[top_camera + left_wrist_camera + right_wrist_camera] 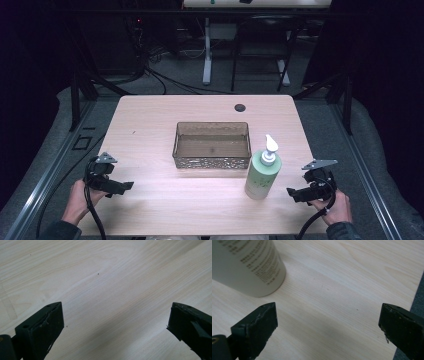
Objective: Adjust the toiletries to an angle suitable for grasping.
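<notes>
The high view looks forward and down from above the person's side onto the whole table [150, 120], far enough off to take in the floor and a desk frame beyond it. With the pump bottle [263, 175] as landmark, the right gripper view sits low and close just right of it, looking along its own jaws down at the tabletop [342, 277], with the bottle's base [249, 265] at its upper left and the table's edge at its right. The left gripper view hangs close over bare wood [107, 282], well left of the bottle. Each gripper view shares a patch of the tabletop with the high view; the bottle is common to the high and right gripper views.
</notes>
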`<state>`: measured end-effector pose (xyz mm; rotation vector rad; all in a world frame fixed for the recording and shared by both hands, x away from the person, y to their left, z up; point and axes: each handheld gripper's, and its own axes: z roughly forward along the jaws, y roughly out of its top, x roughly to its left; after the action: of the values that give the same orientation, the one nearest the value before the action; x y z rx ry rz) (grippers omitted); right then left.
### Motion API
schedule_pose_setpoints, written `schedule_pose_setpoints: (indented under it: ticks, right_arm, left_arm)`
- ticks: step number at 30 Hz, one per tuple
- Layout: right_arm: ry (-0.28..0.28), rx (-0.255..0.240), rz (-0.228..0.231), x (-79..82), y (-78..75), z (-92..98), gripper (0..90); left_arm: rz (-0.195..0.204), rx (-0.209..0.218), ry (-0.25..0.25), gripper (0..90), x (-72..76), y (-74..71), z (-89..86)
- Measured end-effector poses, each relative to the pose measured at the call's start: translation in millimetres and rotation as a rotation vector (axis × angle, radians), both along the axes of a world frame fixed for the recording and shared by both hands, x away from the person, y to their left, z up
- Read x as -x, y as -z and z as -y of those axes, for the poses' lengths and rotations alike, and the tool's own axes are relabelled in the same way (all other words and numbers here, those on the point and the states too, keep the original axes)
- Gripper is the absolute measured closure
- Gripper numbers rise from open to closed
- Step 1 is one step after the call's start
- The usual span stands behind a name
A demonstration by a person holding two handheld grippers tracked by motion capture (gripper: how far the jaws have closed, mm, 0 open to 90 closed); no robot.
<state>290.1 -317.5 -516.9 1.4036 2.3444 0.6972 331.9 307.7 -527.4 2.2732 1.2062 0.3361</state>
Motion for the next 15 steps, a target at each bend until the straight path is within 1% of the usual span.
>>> schedule_pose_setpoints:
  ticks: [1, 2, 5, 6, 7, 8, 9, 10, 12, 15]
  right_arm:
    - [0.0, 0.0, 0.0, 0.0, 0.0, 0.0, 1.8]
    - [-0.013, -0.004, -0.002, 0.4, -0.3, -1.3, 1.8]
    - [-0.047, -0.015, 0.005, 2.7, -1.6, -6.5, 2.2]
    - [-0.075, -0.017, 0.017, 3.9, -2.4, -9.2, 2.4]
    - [-0.075, -0.017, 0.017, 3.9, -2.4, -9.2, 2.4]
    - [-0.105, -0.032, 0.018, 4.9, -3.1, -11.3, 2.4]
    - [-0.105, -0.032, 0.018, 4.9, -3.1, -11.3, 2.4]
    - [-0.123, -0.046, 0.014, 5.9, -3.5, -13.1, 2.3]
    - [-0.147, -0.049, 0.02, 7.0, -4.4, -15.6, 2.0]
    - [-0.198, -0.083, 0.023, 8.7, -6.4, -21.5, 0.0]
  left_arm:
    - [0.0, 0.0, 0.0, 0.1, 0.0, 0.0, 0.0]
    - [-0.007, 0.001, 0.001, 0.1, -0.1, 0.5, 0.1]
    - [-0.007, 0.005, 0.008, 0.1, -0.3, 0.7, 0.1]
    - [-0.003, 0.007, 0.007, 0.1, -1.3, 1.7, 0.8]
    - [-0.003, 0.007, 0.007, 0.1, -1.3, 1.7, 0.8]
    - [-0.009, 0.006, 0.009, 0.1, -1.8, 2.6, 1.3]
    - [-0.018, 0.003, 0.015, 0.1, -1.9, 3.4, 2.0]
    - [-0.021, 0.0, 0.019, 0.1, -1.8, 3.9, 2.5]
    - [-0.022, -0.01, 0.028, 0.1, -1.6, 4.6, 3.4]
    - [-0.019, -0.006, 0.027, 0.1, -1.8, 4.0, 3.1]
